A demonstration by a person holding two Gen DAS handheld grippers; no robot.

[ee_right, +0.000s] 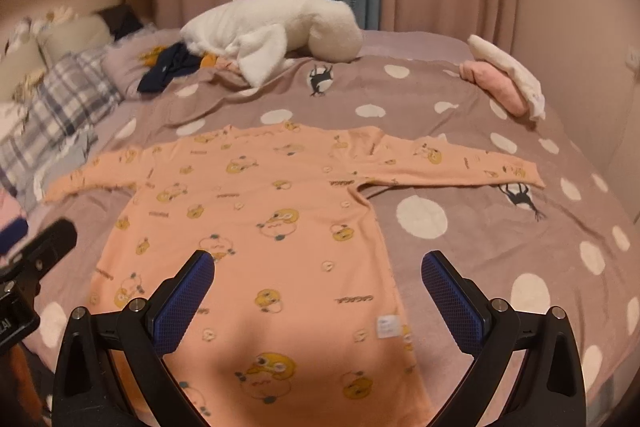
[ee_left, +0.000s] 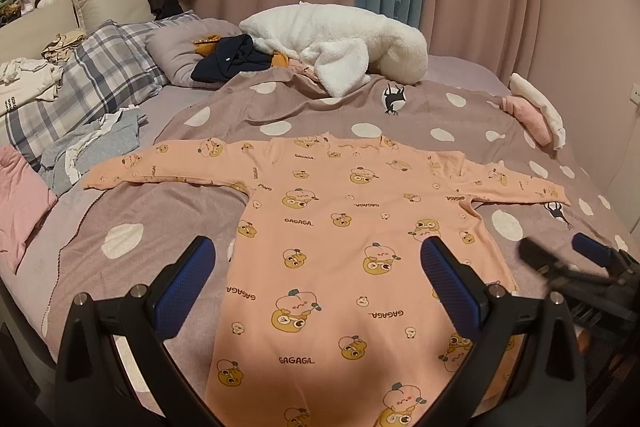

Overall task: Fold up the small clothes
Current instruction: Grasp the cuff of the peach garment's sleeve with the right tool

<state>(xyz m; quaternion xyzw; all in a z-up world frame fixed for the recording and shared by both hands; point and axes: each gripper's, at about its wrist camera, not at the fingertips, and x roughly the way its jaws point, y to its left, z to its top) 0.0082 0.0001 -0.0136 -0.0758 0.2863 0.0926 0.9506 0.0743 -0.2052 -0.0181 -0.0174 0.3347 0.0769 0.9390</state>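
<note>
A dotted blanket (ee_left: pixel 168 211) covers the bed, bare on both sides of the peach top (ee_left: pixel 340 227) lying flat, sleeves spread. Left tool (ee_left: pixel 318 259) and right tool (ee_right: pixel 318 271) hover wide open, holding nothing.

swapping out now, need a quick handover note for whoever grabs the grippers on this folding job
Left hand-held gripper: open, empty, above the garment's lower body.
Right hand-held gripper: open, empty, over the garment's right edge.
The peach long-sleeved baby garment with cartoon print lies flat on the mauve polka-dot blanket, both sleeves spread.
Done: garment laid out. A folded pink and white stack sits at the far right.
Left: all folds; probably sleeves inward first.
</note>
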